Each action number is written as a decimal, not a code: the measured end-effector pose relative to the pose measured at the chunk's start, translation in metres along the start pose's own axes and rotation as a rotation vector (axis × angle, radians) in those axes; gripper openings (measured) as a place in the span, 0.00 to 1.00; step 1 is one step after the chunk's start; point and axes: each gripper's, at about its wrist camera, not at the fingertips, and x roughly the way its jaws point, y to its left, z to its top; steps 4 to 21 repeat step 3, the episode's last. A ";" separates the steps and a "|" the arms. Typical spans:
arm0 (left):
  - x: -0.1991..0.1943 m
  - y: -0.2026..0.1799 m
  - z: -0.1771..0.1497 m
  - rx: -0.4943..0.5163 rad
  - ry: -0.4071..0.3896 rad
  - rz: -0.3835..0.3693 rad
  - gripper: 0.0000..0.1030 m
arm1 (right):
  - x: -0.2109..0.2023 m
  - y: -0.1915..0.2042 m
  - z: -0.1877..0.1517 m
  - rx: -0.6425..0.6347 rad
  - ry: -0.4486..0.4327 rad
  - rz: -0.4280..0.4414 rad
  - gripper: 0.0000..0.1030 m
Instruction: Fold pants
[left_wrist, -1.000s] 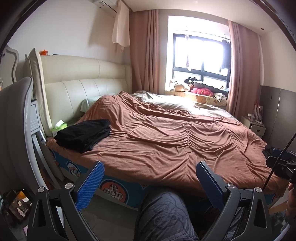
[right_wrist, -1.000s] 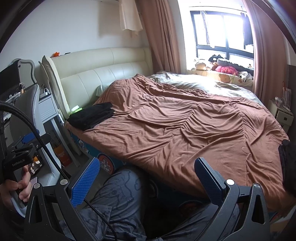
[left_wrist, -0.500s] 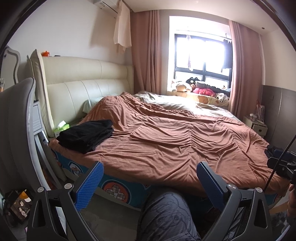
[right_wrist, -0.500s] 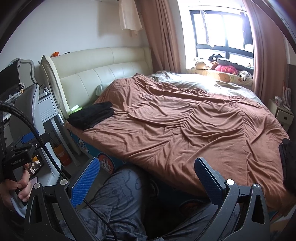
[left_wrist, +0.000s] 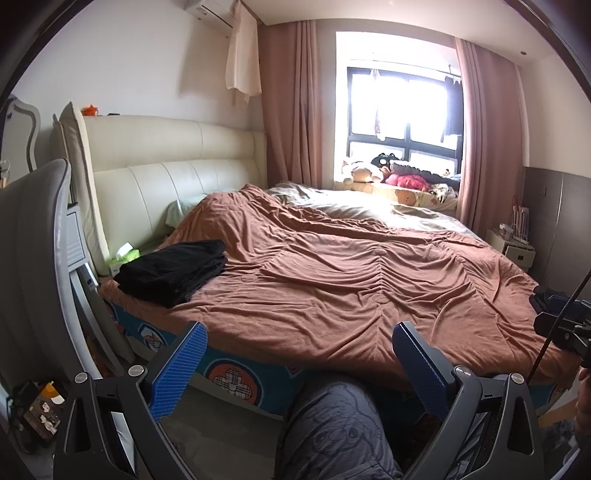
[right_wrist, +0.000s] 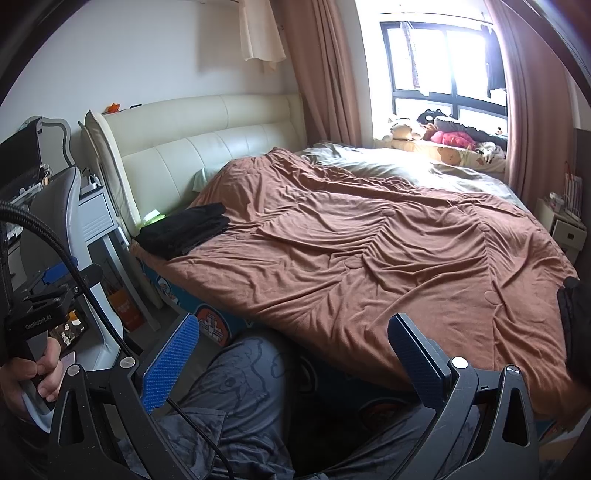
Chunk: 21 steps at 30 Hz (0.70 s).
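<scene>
Both my left tongs (left_wrist: 295, 365) and right tongs (right_wrist: 291, 354) gape wide, empty. Black pants (left_wrist: 173, 271) lie folded at the bed's (left_wrist: 332, 295) near headboard corner, well apart. Risk: pinching the brown quilt (left_wrist: 369, 266) beneath, or grabbing only top layer, so stack slumps.

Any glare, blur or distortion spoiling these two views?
Left wrist view: window blown out, black pants still sharp. Right wrist view: sunlight washes the grey sheet; the dark fabric at the right edge is smeared. Both: strong fisheye bending, dark corners.
</scene>
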 end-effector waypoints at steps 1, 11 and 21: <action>-0.001 0.000 0.000 0.003 -0.004 0.002 0.99 | 0.000 0.000 0.000 -0.001 0.000 0.000 1.00; -0.001 -0.001 0.000 0.007 -0.004 -0.002 0.99 | 0.000 0.000 0.000 -0.002 0.000 -0.001 1.00; -0.001 -0.001 0.000 0.007 -0.004 -0.002 0.99 | 0.000 0.000 0.000 -0.002 0.000 -0.001 1.00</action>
